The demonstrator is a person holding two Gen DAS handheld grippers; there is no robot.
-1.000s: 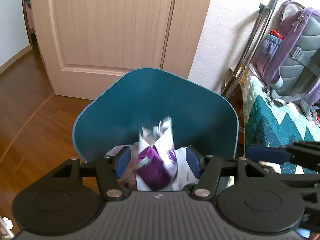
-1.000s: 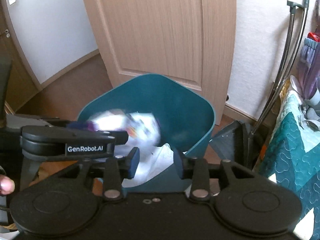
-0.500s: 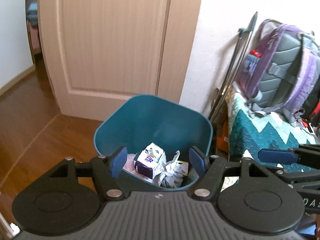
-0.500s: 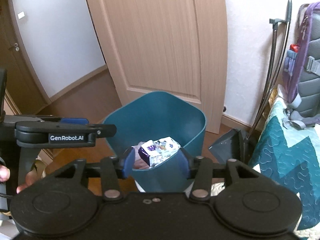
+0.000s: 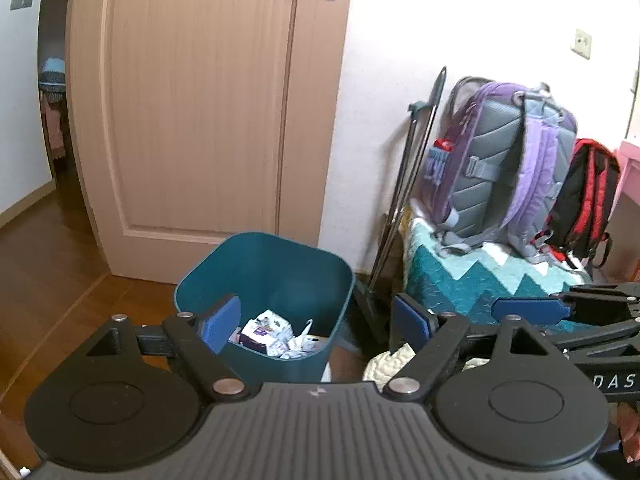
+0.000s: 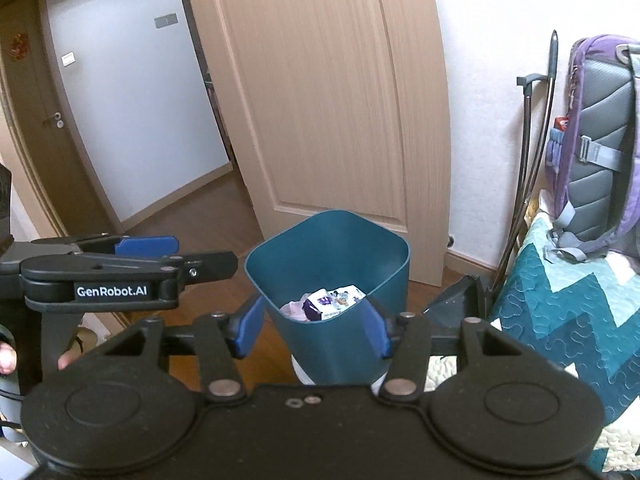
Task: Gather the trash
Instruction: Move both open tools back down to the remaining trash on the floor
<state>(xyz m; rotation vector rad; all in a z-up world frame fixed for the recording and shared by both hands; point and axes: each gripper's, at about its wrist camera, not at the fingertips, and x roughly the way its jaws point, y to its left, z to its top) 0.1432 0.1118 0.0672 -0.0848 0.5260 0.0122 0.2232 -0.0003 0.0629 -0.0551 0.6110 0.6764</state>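
Lying in the teal bin (image 5: 280,276) at lower centre, the purple-and-white wrapper (image 5: 266,332) has left the left gripper (image 5: 316,320), now wide open and empty; right gripper (image 6: 316,332) likewise, both drawn back.

Soft, even daylight fills both views (fisheye bending at the edges), with slight blur throughout.

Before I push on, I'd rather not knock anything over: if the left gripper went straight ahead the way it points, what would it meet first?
Probably the teal bin. It sits low between the open fingers of the left gripper, with the wrappers inside. Behind it stands the door. Depth is hard to judge.
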